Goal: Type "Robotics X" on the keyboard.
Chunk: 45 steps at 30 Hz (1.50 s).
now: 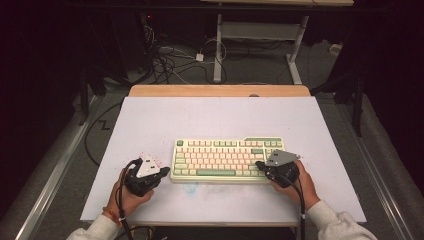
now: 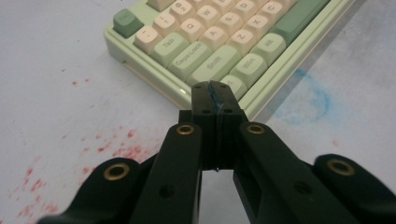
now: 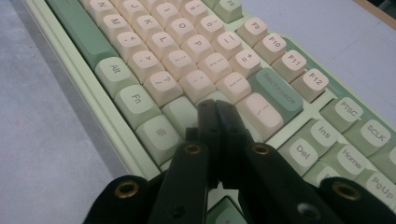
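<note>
Evidently typing step | left gripper point(image 2: 216, 95) clenched empty by keyboard point(image 1: 227, 159) corner | right gripper point(image 3: 216, 116) clenched over keys | advice: press straight down, one key.

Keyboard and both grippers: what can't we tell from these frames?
- Right gripper view: whether the shut jaws touch a key; they hide the keys beneath them.
- Left gripper view: the keyboard corner key, behind the shut jaws.
- High view: key legends too small; right gripper covers the keyboard's near right corner.
</note>
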### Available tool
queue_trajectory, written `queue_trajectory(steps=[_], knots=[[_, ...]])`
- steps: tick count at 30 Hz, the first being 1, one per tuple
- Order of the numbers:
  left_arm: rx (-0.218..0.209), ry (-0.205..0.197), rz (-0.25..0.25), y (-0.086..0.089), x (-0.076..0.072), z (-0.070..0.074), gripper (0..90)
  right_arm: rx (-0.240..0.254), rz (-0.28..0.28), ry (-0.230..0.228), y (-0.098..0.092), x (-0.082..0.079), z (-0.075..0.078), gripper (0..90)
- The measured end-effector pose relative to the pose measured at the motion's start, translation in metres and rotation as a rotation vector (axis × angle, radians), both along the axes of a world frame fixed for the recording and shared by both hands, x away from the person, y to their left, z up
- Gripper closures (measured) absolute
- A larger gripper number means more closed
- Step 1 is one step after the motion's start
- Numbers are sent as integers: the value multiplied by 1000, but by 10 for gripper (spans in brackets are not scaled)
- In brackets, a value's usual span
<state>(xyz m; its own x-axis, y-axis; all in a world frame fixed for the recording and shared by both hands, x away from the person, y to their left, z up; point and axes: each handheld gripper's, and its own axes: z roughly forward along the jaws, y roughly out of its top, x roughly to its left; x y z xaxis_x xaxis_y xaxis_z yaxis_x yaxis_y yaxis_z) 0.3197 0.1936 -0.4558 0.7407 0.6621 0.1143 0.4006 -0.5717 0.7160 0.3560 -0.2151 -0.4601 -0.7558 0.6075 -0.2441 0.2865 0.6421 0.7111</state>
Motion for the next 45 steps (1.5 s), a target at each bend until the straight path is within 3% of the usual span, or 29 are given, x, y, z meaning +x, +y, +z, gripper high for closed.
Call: queue_trajectory(steps=[14, 23, 45], knots=[[10, -20, -42, -40, 31, 17, 867, 3, -4, -7, 0, -1, -1, 900], [45, 7, -89, -70, 50, 15, 871, -2, 2, -15, 0, -2, -1, 900], [116, 32, -112, -101, 73, 9, 868, -10, 4, -22, 1, -3, -1, 900]])
